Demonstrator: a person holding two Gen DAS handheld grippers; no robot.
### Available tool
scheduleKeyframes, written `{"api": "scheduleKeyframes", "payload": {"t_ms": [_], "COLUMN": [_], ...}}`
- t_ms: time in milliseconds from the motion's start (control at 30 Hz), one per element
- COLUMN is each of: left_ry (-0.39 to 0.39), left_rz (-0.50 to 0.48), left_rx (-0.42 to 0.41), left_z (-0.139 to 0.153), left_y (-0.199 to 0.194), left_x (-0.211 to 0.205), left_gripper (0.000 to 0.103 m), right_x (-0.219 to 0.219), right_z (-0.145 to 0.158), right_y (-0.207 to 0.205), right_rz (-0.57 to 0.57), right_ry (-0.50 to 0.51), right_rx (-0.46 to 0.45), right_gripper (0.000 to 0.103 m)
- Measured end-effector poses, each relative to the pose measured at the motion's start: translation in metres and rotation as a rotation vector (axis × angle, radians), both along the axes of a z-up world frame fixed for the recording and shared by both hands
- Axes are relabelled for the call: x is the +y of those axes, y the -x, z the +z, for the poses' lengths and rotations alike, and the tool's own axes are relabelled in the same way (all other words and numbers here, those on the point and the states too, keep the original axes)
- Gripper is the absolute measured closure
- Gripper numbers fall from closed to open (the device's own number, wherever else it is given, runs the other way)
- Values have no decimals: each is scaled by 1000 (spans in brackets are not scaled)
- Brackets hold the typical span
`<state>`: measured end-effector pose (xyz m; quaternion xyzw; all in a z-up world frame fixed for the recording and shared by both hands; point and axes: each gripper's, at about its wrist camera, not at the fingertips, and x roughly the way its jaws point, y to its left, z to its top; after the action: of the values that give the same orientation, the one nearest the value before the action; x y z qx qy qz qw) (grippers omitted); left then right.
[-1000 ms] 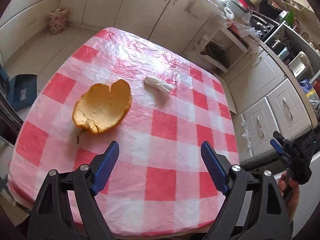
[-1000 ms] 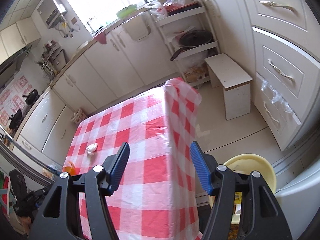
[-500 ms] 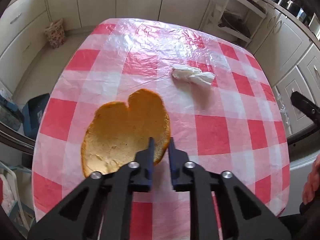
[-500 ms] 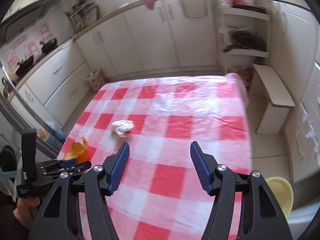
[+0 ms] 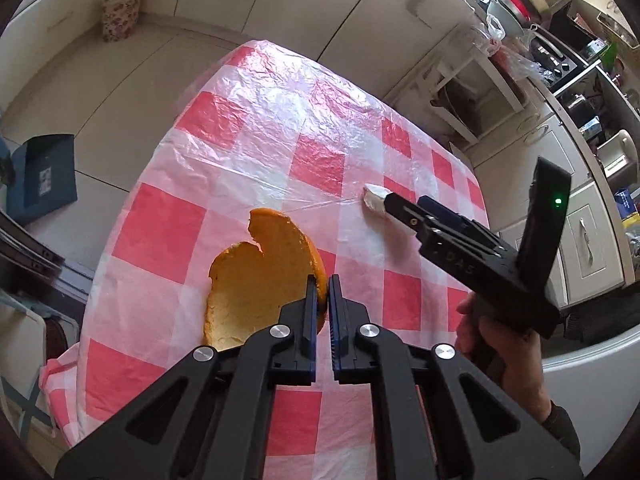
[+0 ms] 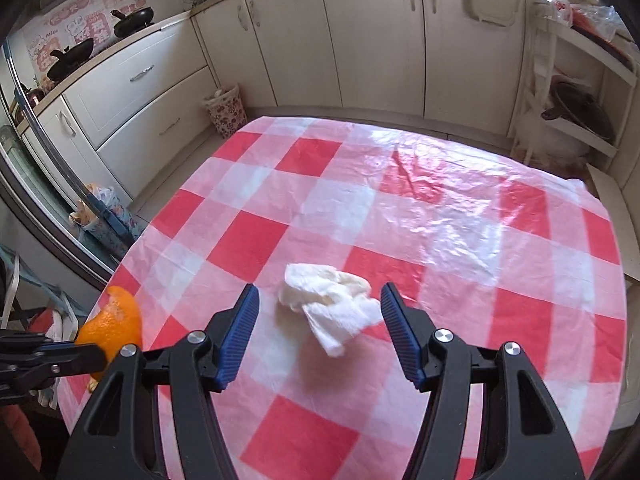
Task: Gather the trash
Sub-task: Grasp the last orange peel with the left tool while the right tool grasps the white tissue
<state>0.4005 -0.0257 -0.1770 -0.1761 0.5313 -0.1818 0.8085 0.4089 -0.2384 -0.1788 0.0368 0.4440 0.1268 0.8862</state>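
Orange peel [image 5: 260,280], lower left of centre in the left wrist view, is clenched at its edge by the left hand-held gripper [image 5: 322,300] over the checked worktop [image 5: 320,152]. Right of it, a crumpled tissue [image 6: 332,308] lies between the released right hand-held gripper [image 6: 318,312] fingers.

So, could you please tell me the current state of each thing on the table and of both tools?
Peel: tilted up, its edge pinched in the left tool.
Tissue: crumpled, lying on the tablecloth, ungripped.
Left tool: shut on the peel.
Right tool: open, straddling the tissue.
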Motion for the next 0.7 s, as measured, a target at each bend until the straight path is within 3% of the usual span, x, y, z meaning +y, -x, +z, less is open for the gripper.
{"api": "scheduleKeyframes", "payload": {"t_ms": [67,167,300,400,533,600,667,700], "left_ry": [1,8,8,-22,-47,-44,-57,-56], "left_rz": [-7,-16,-27,-30,38,77,106,116], "left_rx": [-11,-25,-26,-17,-11,-15,-7,3], "left_z": [4,8,10,7,4,4,0,-5], "left_y": [-3,-5,-3,-2,0,2,3,3], "left_x": [-2,-4,-6,-9,7,19,26,28], "left_gripper": [98,98,98,98,96,87,65,62], "right_x": [5,9,0,-8,-16,-21,-26,-28], "right_z": [-6,-12,-10,-6,5,11,15,16], "right_y": [-5,-7,-5,1,14,21,26,28], "right_rz": [11,16,13,7,11,12,12,11], "right_ry": [15,48,22,-1,-27,-40,-59,-73], "right_rx": [18,28,46,49,34,25,21,23], "right_gripper": [42,52,81,84,84,84,84,84]}}
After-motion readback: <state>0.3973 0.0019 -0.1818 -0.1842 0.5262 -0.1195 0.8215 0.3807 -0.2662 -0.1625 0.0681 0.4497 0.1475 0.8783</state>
